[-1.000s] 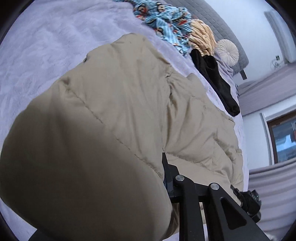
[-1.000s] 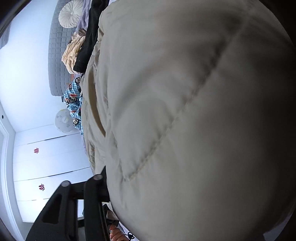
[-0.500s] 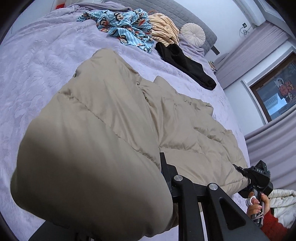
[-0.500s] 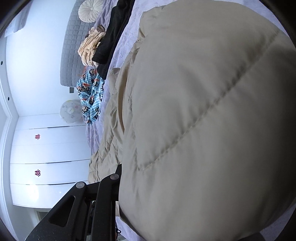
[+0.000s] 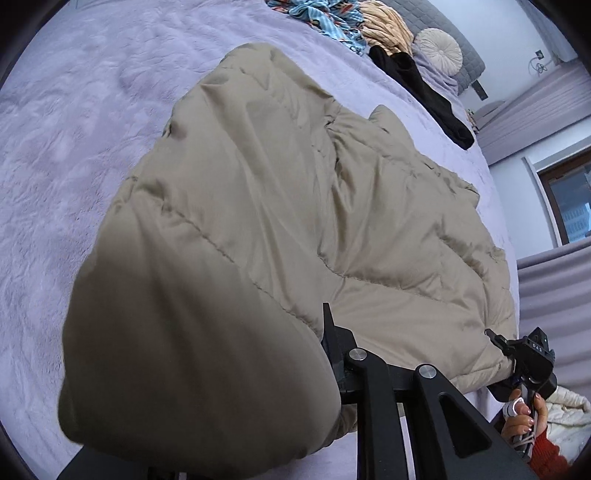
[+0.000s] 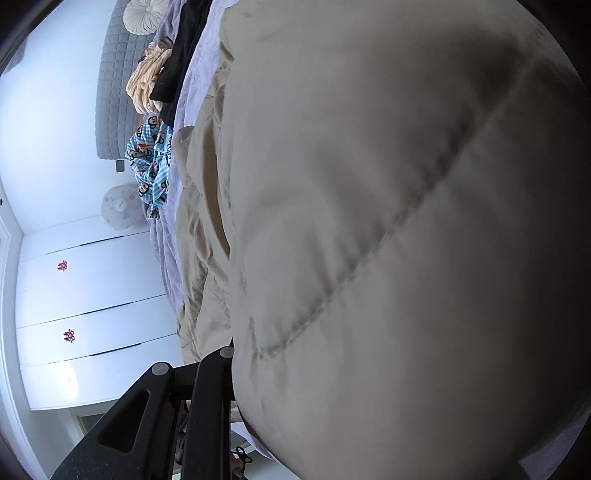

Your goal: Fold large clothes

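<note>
On the lilac bedspread [image 5: 74, 155] lies the beige padded coat [image 5: 280, 206], spread out toward the headboard [image 5: 465, 48]; its near hem bulges up over my left gripper [image 5: 325, 354] and hides one finger entirely; the other black finger stands against the puffed fabric; left jaws have just been opening a little, coat fabric between them, and I can't tell whether the pads press on it, the tips are buried; I hold the right gripper [image 5: 496, 341] at the far corner of the same hem, seen from the left camera at lower right, with its tip touching the coat edge; my hand [image 5: 524, 417] with a red sleeve [image 5: 546, 458] wraps its handle; from the right wrist camera the coat [image 6: 388, 240] fills most of the view, draped over that gripper, one black finger [image 6: 210, 398] showing beside the fabric; those jaws have been closing over the last moment and stand narrow, fabric between them, grip itself hidden so I can't tell; further up the bed sit a blue cartoon-print cloth [image 5: 325, 18], a tan knit [image 5: 384, 29], a black garment [image 5: 424, 88] and a round cushion [image 5: 439, 51]; white cupboard doors [image 6: 85, 295] show past the bed in the right view.
</note>
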Demonstrator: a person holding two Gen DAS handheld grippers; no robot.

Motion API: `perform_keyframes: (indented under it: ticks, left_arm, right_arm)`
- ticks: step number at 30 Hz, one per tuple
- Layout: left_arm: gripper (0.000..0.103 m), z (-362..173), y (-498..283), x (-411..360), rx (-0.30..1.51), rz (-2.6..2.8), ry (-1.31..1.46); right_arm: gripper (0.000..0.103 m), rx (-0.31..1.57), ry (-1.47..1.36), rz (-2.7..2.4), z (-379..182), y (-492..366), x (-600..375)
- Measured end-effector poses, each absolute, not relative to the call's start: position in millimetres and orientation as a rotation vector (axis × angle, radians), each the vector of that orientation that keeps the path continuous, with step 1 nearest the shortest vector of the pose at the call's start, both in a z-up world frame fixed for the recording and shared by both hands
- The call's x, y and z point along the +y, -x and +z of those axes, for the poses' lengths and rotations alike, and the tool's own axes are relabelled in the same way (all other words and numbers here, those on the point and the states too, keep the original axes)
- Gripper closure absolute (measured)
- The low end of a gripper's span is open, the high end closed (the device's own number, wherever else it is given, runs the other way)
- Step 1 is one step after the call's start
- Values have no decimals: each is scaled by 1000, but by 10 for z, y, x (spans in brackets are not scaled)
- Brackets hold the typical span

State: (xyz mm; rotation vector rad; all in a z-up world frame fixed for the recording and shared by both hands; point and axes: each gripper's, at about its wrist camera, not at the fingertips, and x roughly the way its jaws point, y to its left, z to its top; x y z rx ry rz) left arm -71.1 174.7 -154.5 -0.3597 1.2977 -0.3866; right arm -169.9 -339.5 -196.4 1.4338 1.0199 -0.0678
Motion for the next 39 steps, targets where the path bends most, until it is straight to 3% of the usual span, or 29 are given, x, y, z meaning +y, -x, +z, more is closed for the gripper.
perform_keyframes:
  ticks: [15,23,35,39]
  left_arm:
    - [72,-1157,962,2242,1252,-92,290]
    - [72,-1478,930,2422,1361,61,228]
    - [72,-781,1136,2151,1324,-49,182]
    - [72,-607,1253,1956,1323,-72,167]
  right_arm:
    - [58,1150,-1212,-144,-1587,1752,-3341]
    - [57,1202,-1069,-216,-1200,1957,-3083]
    - [57,1192,-1063,-120,-943,2485,-2884]
    - [52,1203,-1046,-59,-898,2391,-2766]
